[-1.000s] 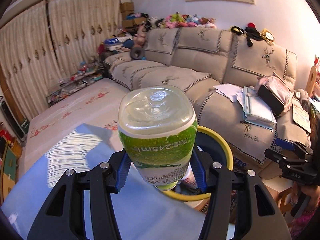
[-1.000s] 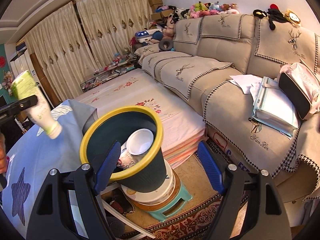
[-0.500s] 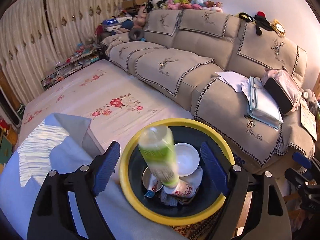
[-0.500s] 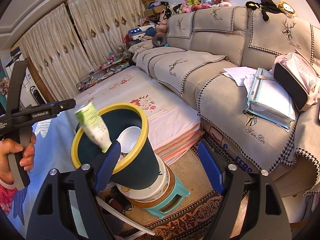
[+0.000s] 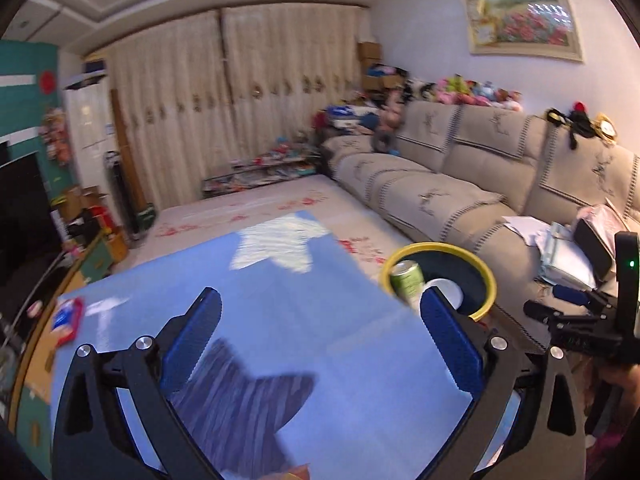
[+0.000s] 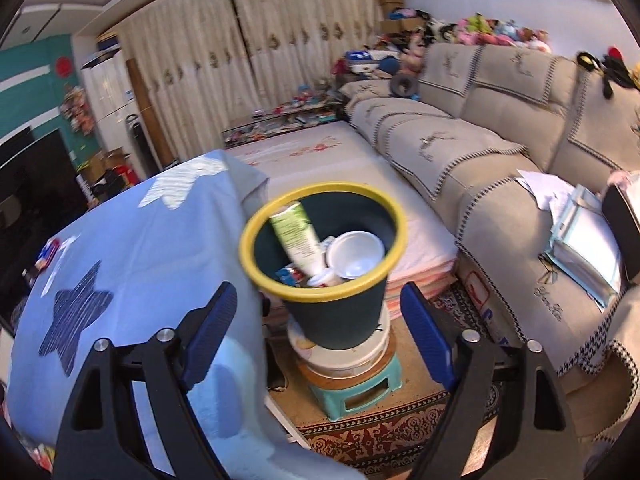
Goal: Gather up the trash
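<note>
A dark bin with a yellow rim [image 6: 256, 224] stands beside the blue-clothed table [image 6: 132, 240]. A green-labelled bottle [image 6: 296, 236] leans inside it next to a white bowl [image 6: 354, 254] and other wrappers. My right gripper [image 6: 318, 294] hangs just in front of the bin, its jaws opening with nothing between them. My left gripper [image 5: 320, 300] is over the tablecloth [image 5: 200, 272], its jaws opening very wide and empty. From there the bin [image 5: 440, 246] and the bottle [image 5: 408, 284] sit to the right. A red and blue packet [image 5: 66, 318] lies at the table's left edge.
The bin rests on a white tub atop a teal stool [image 6: 352, 392] on a patterned rug. A beige sofa [image 6: 480, 152] with papers and a bag runs along the right. A flowered mattress [image 6: 320, 152] lies behind the bin. A TV stands far left.
The left gripper opened and let go of the green bottle, which dropped into the bin. The left gripper then swung back left over the table. The right gripper shifted slightly and opened a little.
</note>
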Motion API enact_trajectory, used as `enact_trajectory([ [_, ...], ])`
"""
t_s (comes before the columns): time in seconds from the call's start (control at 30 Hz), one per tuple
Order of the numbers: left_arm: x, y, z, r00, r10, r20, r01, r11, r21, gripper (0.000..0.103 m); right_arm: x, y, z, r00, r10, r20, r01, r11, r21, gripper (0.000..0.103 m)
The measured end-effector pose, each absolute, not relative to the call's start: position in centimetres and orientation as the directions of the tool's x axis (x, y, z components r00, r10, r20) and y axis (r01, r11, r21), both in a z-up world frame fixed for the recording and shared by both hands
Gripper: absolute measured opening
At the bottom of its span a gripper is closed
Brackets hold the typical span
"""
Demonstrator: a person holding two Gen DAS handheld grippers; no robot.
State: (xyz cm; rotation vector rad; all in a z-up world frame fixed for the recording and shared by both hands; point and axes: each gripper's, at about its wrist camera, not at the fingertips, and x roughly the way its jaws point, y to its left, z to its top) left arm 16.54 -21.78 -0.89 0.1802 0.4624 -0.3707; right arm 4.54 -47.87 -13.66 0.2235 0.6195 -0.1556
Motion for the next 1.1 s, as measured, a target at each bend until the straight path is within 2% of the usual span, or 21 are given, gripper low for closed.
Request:
enact_trajectory([
  [0.17,10.9,-13.4,-0.1,0.897,-0.128,-0.423,0.176,0.981,0.076,0.098,2.8,-44.2,-11.4,0.834,-0.061,-0.549,0.147,0.982,0.115,0.089],
  [0.23,9.2,-10.9,0.0,0.906,-0.094,-0.413,0.125,0.991,0.049,0.098,2.1,-43.2,-10.6,0.844,-0.070,-0.532,0.138,0.986,0.090,0.092],
  [0.37,6.4,-7.7,-0.1,0.917,-0.074,-0.393,0.081,0.997,0.001,0.098,1.0,-41.9,-9.5,0.857,-0.082,-0.509,0.132,0.989,0.062,0.093],
  [0.57,4.5,-7.1,-0.4,0.918,-0.076,-0.390,0.066,0.997,-0.038,0.098,-0.1,-41.5,-8.5,0.869,-0.095,-0.485,0.137,0.989,0.052,0.095],
  [1.1,5.1,-8.0,-0.3,0.915,-0.070,-0.398,0.063,0.998,-0.030,0.098,0.3,-41.4,-8.6,0.867,-0.085,-0.491,0.132,0.989,0.062,0.095],
])
